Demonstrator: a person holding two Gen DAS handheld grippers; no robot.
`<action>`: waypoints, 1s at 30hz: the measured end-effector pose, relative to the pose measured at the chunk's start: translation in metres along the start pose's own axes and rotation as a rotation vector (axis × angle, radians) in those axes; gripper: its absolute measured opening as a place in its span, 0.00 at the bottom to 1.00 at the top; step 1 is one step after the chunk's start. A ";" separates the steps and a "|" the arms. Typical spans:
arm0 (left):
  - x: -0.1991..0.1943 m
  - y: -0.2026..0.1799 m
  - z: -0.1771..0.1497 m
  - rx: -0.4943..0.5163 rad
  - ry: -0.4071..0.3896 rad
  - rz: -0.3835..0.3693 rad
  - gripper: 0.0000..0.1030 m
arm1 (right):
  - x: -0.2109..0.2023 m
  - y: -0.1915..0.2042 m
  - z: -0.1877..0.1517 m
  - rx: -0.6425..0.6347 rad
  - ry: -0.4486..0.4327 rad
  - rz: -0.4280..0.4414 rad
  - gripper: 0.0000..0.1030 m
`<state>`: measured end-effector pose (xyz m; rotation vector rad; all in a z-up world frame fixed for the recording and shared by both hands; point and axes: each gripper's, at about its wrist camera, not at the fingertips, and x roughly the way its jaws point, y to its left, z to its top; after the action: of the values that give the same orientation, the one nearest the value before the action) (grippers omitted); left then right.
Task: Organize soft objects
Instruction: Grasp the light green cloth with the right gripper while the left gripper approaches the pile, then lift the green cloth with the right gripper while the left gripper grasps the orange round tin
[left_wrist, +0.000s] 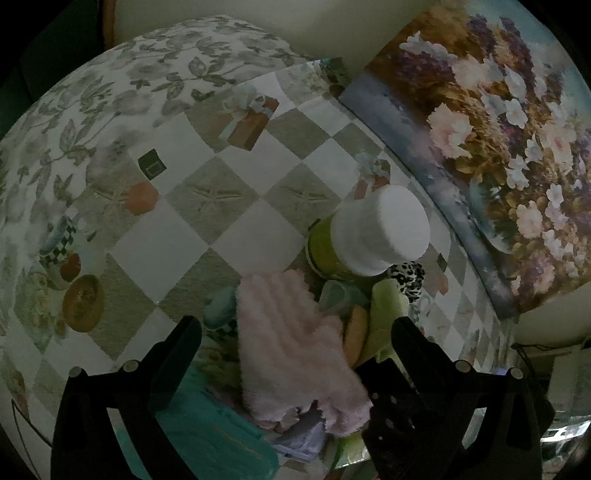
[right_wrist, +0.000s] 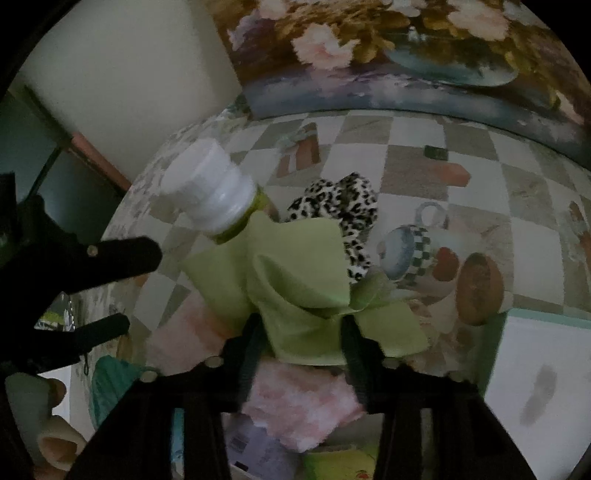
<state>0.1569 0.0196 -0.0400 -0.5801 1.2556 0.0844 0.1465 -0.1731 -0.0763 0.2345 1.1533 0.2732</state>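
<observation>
A fluffy pink glove (left_wrist: 295, 339) lies on the checked tablecloth (left_wrist: 236, 206) between the open fingers of my left gripper (left_wrist: 295, 328), which hovers just above it. My right gripper (right_wrist: 301, 326) is shut on a light green cloth (right_wrist: 295, 280), which bunches up between its fingers. The green cloth also shows in the left wrist view (left_wrist: 384, 314). Behind it lies a leopard-print scrunchie (right_wrist: 343, 206), also seen in the left wrist view (left_wrist: 406, 277). The pink glove shows under the right gripper (right_wrist: 299, 406). My left gripper appears at the left of the right wrist view (right_wrist: 125, 284).
A green bottle with a white cap (left_wrist: 369, 236) stands by the pile, also in the right wrist view (right_wrist: 210, 192). A flower painting (left_wrist: 498, 147) leans against the wall. A teal item (left_wrist: 221, 435), papers (left_wrist: 303, 439) and a white box (right_wrist: 539, 387) lie near the table's front.
</observation>
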 end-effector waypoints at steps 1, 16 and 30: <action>0.000 -0.001 0.000 0.001 -0.001 -0.001 0.99 | 0.001 0.002 0.000 -0.005 -0.003 -0.003 0.33; -0.001 -0.038 -0.008 0.162 -0.047 -0.056 0.97 | -0.018 -0.029 0.005 0.085 -0.057 0.019 0.06; 0.020 -0.080 -0.026 0.322 -0.017 -0.090 0.72 | -0.034 -0.069 0.005 0.219 -0.074 0.035 0.06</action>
<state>0.1707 -0.0655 -0.0340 -0.3551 1.1941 -0.1856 0.1445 -0.2500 -0.0670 0.4544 1.1063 0.1674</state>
